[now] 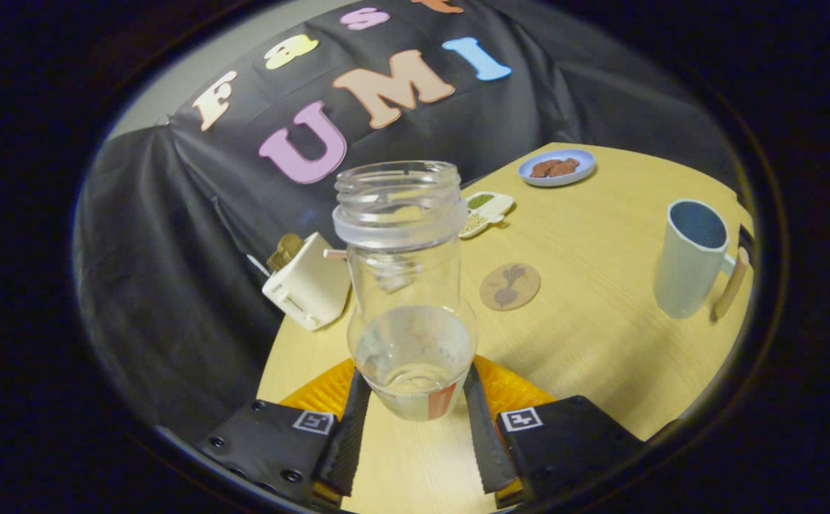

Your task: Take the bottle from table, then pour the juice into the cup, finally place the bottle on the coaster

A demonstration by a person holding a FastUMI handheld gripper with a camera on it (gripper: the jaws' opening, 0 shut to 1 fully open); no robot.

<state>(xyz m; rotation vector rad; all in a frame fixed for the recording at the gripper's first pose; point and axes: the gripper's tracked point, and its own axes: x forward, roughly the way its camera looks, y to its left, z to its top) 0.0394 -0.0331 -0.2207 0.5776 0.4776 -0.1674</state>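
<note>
Both gripper [415, 421] fingers clamp the clear, lidless plastic bottle [406, 285] low down — upright, a little liquid inside, round beet-print coaster [509, 286] at 1 o'clock, pale mug [693, 257] at 2.

The handheld two-finger gripper [415, 428] shows as a pair of broad, flat, matte black housing blocks, one on each side, each with rounded corners and small dark round screws set near its edges. Each block carries a small square white tag printed with a black blocky pattern, placed at its inner forward corner. From the inner side of each block a long narrow finger [349, 435] runs forward, its inward face finely ribbed or serrated like a grip strip, and a thin band of yellowish material shows beneath the rear end of each finger.
</note>
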